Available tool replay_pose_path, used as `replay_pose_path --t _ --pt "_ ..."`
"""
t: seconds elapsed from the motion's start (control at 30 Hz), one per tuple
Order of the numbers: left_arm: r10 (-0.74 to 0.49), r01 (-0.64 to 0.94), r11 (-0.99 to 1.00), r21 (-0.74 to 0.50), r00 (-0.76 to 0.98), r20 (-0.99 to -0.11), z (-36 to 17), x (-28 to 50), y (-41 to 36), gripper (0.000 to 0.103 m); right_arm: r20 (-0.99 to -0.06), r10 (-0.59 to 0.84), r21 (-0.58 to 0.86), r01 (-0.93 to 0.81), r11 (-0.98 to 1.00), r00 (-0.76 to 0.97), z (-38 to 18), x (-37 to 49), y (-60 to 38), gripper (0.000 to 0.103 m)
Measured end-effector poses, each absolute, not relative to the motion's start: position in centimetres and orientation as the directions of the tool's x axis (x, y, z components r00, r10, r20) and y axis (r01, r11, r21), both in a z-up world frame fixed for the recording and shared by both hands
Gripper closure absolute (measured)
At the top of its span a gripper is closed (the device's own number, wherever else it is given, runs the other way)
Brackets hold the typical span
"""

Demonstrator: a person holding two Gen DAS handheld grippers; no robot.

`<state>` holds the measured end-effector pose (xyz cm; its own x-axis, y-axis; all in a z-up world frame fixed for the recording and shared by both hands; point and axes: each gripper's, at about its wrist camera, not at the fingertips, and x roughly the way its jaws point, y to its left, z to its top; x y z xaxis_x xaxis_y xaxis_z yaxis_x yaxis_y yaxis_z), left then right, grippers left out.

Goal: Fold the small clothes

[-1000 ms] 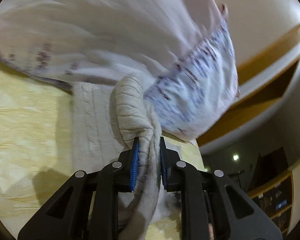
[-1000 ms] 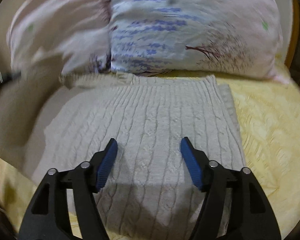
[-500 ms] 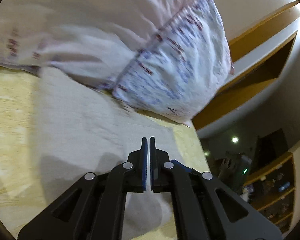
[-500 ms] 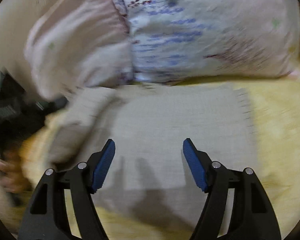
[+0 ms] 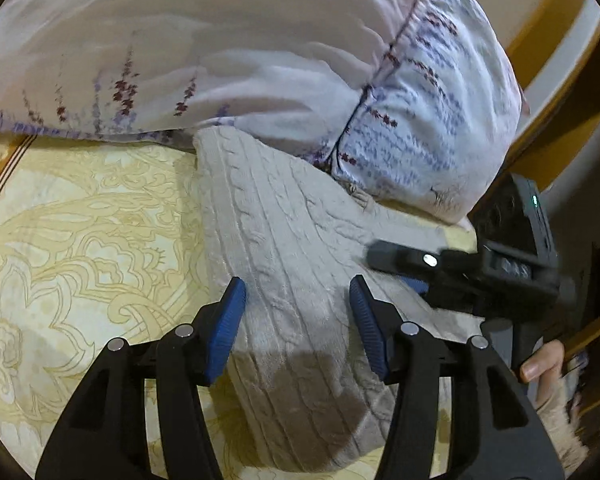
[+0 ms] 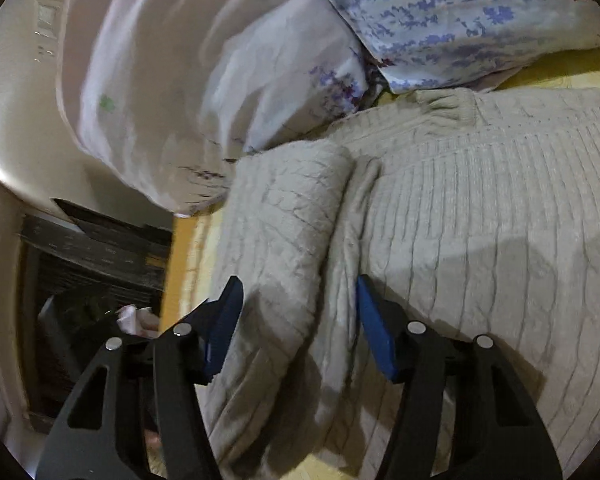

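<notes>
The left gripper (image 5: 298, 300) has let go of the cream cable-knit sweater's (image 5: 284, 240) sleeve, jaws opening above it; the right gripper (image 6: 298, 308) jaws are closing around the folded-in sleeve (image 6: 284, 216), not yet pinching.

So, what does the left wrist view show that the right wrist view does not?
Only the left wrist view shows the right gripper from the side, a hand holding it, and the yellow patterned bedspread. Only the right wrist view shows the folded sleeve lying on the sweater, and a dark shelf beside the bed. Both show the cream knit sweater and the floral pillows.
</notes>
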<state>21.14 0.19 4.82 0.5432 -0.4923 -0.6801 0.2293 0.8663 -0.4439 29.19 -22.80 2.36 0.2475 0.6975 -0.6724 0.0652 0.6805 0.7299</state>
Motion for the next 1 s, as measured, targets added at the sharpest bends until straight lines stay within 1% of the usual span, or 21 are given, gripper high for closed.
replay_pose_path --t 0.1,0.13,0.17,0.2,0.23,0.27,0.3,0.33,0.4,0.47,0.6,0.83,1.0 --pt "-0.487 0.242 0.871 -0.428 0.543 -0.684 4.6 21.1 -0.1 0.048 -0.661 0.698 0.741 0.091 0.666 0.274 2.2 29.5 -22.5 0.05" --pt "-0.487 0.244 0.871 -0.427 0.541 -0.685 4.5 20.9 -0.1 0.048 -0.66 0.7 0.741 0.084 0.666 0.272 2.0 29.6 -21.9 0.051" --pt "-0.483 0.247 0.874 -0.419 0.543 -0.687 4.4 20.9 -0.2 0.048 -0.666 0.695 0.734 0.074 0.675 0.272 2.0 29.7 -21.6 0.056" --pt "-0.472 0.251 0.88 -0.403 0.549 -0.69 4.4 20.8 -0.3 0.048 -0.678 0.684 0.72 0.053 0.692 0.269 2.0 29.8 -20.9 0.077" --pt "-0.468 0.253 0.883 -0.396 0.551 -0.691 4.5 20.7 -0.4 0.048 -0.679 0.685 0.716 0.03 0.698 0.266 2.0 29.8 -20.3 0.083" --pt "-0.467 0.252 0.883 -0.395 0.553 -0.691 4.7 20.7 -0.3 0.047 -0.679 0.678 0.71 0.014 0.705 0.281 2.2 29.6 -20.2 0.084" --pt "-0.473 0.252 0.88 -0.403 0.555 -0.684 4.9 20.6 -0.2 0.041 -0.679 0.67 0.701 -0.008 0.714 0.299 2.6 29.6 -20.2 0.085" --pt "-0.495 0.256 0.866 -0.429 0.555 -0.668 5.2 20.5 0.1 0.038 -0.675 0.667 0.698 -0.02 0.716 0.313 2.9 29.5 -20.4 0.086" --pt "-0.525 0.254 0.844 -0.472 0.572 -0.63 5.9 20.3 0.8 0.029 -0.666 0.659 0.692 -0.04 0.721 0.349 4.0 29.1 -21.0 0.086" --pt "-0.527 0.246 0.838 -0.486 0.595 -0.607 6.5 20.1 1.3 0.022 -0.667 0.642 0.676 -0.056 0.735 0.377 5.1 28.5 -21.9 0.086" --pt "-0.548 0.235 0.819 -0.523 0.591 -0.592 6.6 20.4 1.6 0.021 -0.7 0.587 0.617 -0.069 0.784 0.408 6.3 27.6 -23.4 0.086" --pt "-0.569 0.206 0.805 -0.557 0.536 -0.624 4.8 21.8 0.3 0.021 -0.749 0.482 0.523 -0.043 0.852 0.455 7.2 25.3 -27.3 0.087" --pt "-0.583 0.228 0.802 -0.552 0.502 -0.639 4.1 21.9 -1.3 0.021 -0.768 0.393 0.462 0.011 0.887 0.505 8.0 24.0 -31.6 0.087"
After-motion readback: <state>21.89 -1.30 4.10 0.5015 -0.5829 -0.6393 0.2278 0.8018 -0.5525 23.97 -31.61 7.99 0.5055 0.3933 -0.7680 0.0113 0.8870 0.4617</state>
